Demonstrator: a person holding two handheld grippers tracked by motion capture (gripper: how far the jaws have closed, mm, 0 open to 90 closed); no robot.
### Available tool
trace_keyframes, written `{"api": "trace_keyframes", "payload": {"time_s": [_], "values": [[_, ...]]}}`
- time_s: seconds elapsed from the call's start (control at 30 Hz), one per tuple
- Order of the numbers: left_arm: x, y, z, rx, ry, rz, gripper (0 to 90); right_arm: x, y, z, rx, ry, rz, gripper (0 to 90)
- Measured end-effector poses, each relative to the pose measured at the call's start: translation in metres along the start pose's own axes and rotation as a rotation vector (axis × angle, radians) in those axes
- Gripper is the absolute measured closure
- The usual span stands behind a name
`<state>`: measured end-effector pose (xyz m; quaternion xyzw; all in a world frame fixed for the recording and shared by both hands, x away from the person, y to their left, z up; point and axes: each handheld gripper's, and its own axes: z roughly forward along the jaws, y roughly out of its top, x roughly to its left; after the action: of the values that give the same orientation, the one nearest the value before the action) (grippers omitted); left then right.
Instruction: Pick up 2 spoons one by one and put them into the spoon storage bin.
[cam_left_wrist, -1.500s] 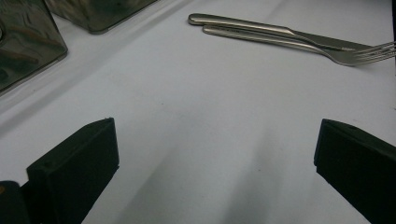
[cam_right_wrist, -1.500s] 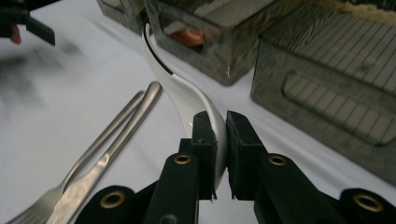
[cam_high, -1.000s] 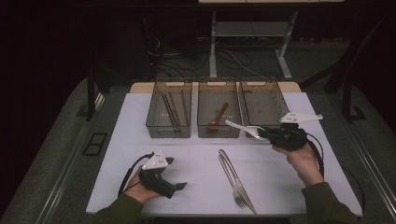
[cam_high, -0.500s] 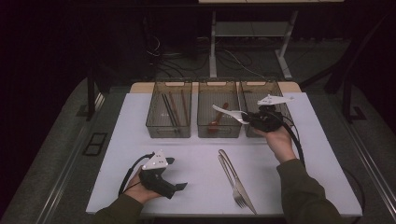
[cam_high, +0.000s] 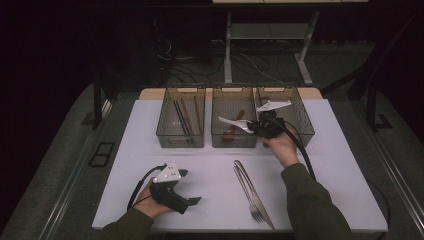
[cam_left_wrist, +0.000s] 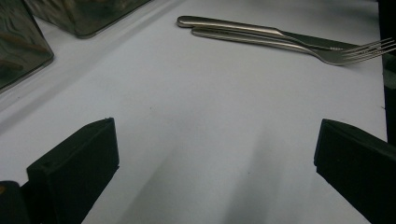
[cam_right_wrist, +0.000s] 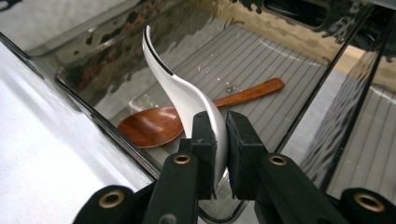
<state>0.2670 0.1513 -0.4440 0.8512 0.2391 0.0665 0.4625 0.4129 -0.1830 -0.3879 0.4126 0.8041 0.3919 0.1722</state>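
Left tool (cam_high: 192, 201): black, matte, jaws spread wide with nothing between them, resting on the smooth white desk (cam_high: 210, 165) near its front edge; a grey three-cornered plate sits on top. Left smoky translucent plastic bin (cam_high: 181, 120): rectangular, ribbed floor, holding dark and reddish slender sticks (cam_high: 184, 116) laid lengthwise. Polished steel knife (cam_left_wrist: 243, 29) and polished steel fork (cam_left_wrist: 299, 44): side by side and touching on the desk, between the two hands. Middle smoky translucent plastic bin (cam_high: 233, 120): contains a glossy brown wooden spoon (cam_right_wrist: 159, 125) lying flat, bowl toward the near wall. White glazed ceramic soup spoon (cam_right_wrist: 184, 95): curved, clamped at one end by the right tool (cam_right_wrist: 221, 147), raised over the middle bin above the wooden spoon, its free end pointing left in the high view. Right smoky translucent plastic bin (cam_high: 295, 115): partly hidden behind the right hand (cam_high: 282, 147).
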Motion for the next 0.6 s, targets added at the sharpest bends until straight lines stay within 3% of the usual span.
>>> {"api": "trace_keyframes", "payload": {"time_s": [0.07,0.13,0.23,0.4,0.6], "values": [[0.000,0.000,0.000,-0.002,-0.001,-0.002,0.0,0.000,0.000,0.002,0.005,0.022,0.005,74.6],[-0.001,0.000,0.001,-0.007,-0.001,-0.008,0.0,0.002,0.000,0.002,-0.026,0.015,0.007,63.5],[-0.001,0.000,0.000,-0.004,-0.003,-0.002,0.0,0.003,0.002,-0.003,-0.067,0.007,0.010,54.3],[-0.001,0.000,0.001,-0.003,-0.003,-0.004,0.0,0.004,0.002,-0.016,-0.074,0.004,0.014,49.0],[0.000,0.000,0.001,0.006,-0.002,0.004,0.0,0.006,-0.005,-0.031,-0.081,0.032,0.025,47.9]]}}
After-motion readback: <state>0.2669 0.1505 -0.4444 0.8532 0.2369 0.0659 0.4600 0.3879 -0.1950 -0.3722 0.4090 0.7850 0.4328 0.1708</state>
